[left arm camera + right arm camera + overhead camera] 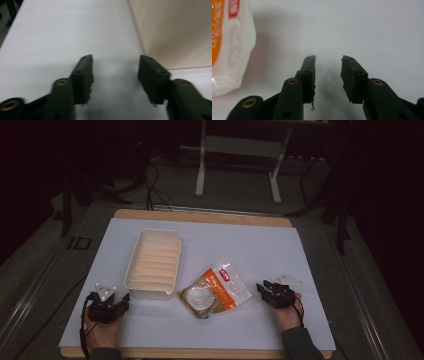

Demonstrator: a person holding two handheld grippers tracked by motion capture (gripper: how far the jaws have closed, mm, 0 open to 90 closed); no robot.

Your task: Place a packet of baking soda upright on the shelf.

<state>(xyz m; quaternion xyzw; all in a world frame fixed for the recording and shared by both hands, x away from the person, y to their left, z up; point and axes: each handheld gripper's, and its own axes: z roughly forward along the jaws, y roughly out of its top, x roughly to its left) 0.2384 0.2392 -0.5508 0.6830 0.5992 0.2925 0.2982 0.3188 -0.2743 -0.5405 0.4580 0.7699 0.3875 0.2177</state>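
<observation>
A cream ridged tray (154, 263) stands left of centre on the white table cover (240, 240). An orange-and-white clear packet (215, 290) with a round flat item inside lies just right of the tray's near end. My left gripper (119, 298) rests near the tray's near left corner, open and holding nothing; in the left gripper view (115, 67) the tray's wall (175, 32) rises on the right. My right gripper (263, 289) sits to the right of the packet, open and holding nothing; in the right gripper view (327, 65) the packet's edge (229, 45) lies at the left.
The table's wooden edge (200, 216) runs along the far side. Beyond it stand a white metal frame (240, 165) and cables on the dark floor. A person's hands (102, 332) come in from the near edge.
</observation>
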